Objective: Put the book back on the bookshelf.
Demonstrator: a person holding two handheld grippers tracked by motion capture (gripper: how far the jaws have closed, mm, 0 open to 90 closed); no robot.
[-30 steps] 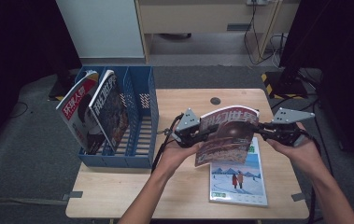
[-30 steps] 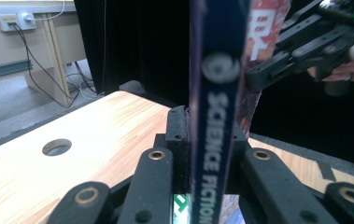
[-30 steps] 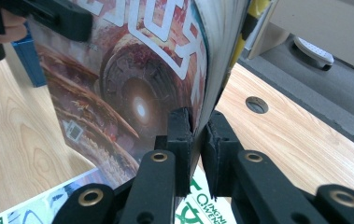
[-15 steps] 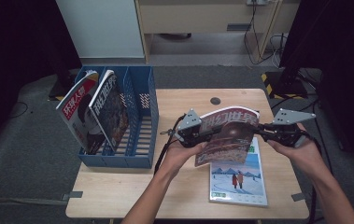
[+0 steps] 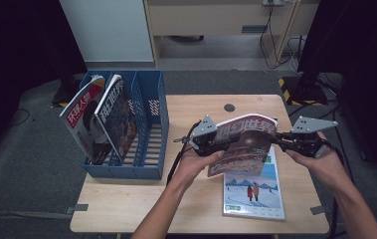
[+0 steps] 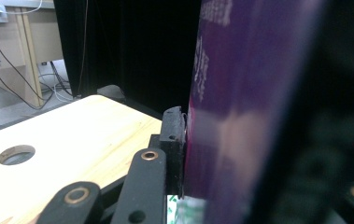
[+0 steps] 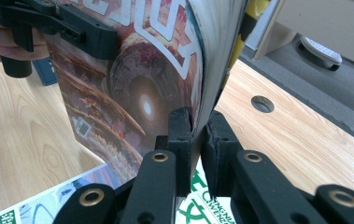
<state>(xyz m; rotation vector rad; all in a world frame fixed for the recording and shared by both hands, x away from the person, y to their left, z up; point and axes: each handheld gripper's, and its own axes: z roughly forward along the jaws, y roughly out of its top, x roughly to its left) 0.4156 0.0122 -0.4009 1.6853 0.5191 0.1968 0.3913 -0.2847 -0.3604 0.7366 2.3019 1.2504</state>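
Note:
A magazine [image 5: 245, 144] with a reddish-brown cover is held upright above the table [image 5: 141, 204], between both grippers. My left gripper [image 5: 221, 144] grips its left edge. In the left gripper view the cover [image 6: 244, 93] runs between the jaws of that gripper [image 6: 240, 140], and one pad [image 6: 172, 126] lies against it. These jaws have just been opening a little with the magazine still between them. My right gripper [image 5: 278, 139] holds the right edge. In the right gripper view its jaws [image 7: 195, 135] pinch the pages of the magazine [image 7: 137, 93], and the left gripper [image 7: 95, 37] shows at the top left.
A second magazine [image 5: 253, 194] with a snowy blue cover lies flat on the table under the held one. A blue file rack [image 5: 148, 129] at the table's left holds two leaning magazines [image 5: 84, 119] [image 5: 119, 114]. A round hole [image 5: 229, 107] marks the far table edge.
The left gripper has edged slightly to the right along the magazine's edge. The magazine and the right gripper have stayed in place.

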